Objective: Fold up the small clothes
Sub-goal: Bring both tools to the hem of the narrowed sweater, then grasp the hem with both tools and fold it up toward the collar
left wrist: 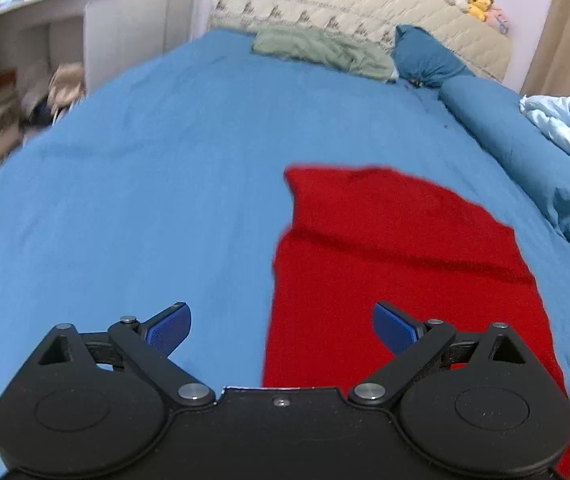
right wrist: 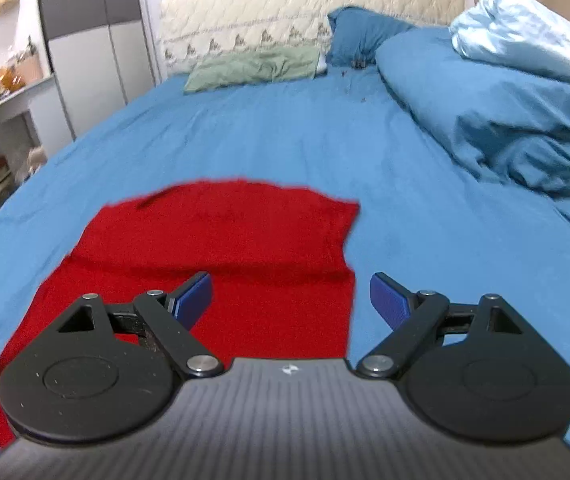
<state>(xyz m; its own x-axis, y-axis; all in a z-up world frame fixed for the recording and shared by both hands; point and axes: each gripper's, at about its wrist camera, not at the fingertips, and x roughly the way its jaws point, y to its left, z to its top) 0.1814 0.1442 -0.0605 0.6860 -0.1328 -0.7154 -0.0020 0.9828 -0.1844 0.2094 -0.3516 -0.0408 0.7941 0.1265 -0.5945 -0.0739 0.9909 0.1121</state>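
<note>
A red garment (left wrist: 397,256) lies flat on the blue bed sheet (left wrist: 133,184), with a fold line across its width. In the left wrist view it fills the lower right. My left gripper (left wrist: 282,328) is open and empty, above the garment's left edge. In the right wrist view the red garment (right wrist: 221,248) fills the lower left. My right gripper (right wrist: 291,300) is open and empty, above the garment's right edge, over the blue sheet (right wrist: 425,220).
A green cloth (left wrist: 321,50) and a dark blue pillow (left wrist: 429,56) lie by the quilted headboard (left wrist: 365,4). A bunched blue duvet (right wrist: 505,108) with a pale blue blanket (right wrist: 525,32) runs along the right side. Shelves (left wrist: 13,60) stand left of the bed.
</note>
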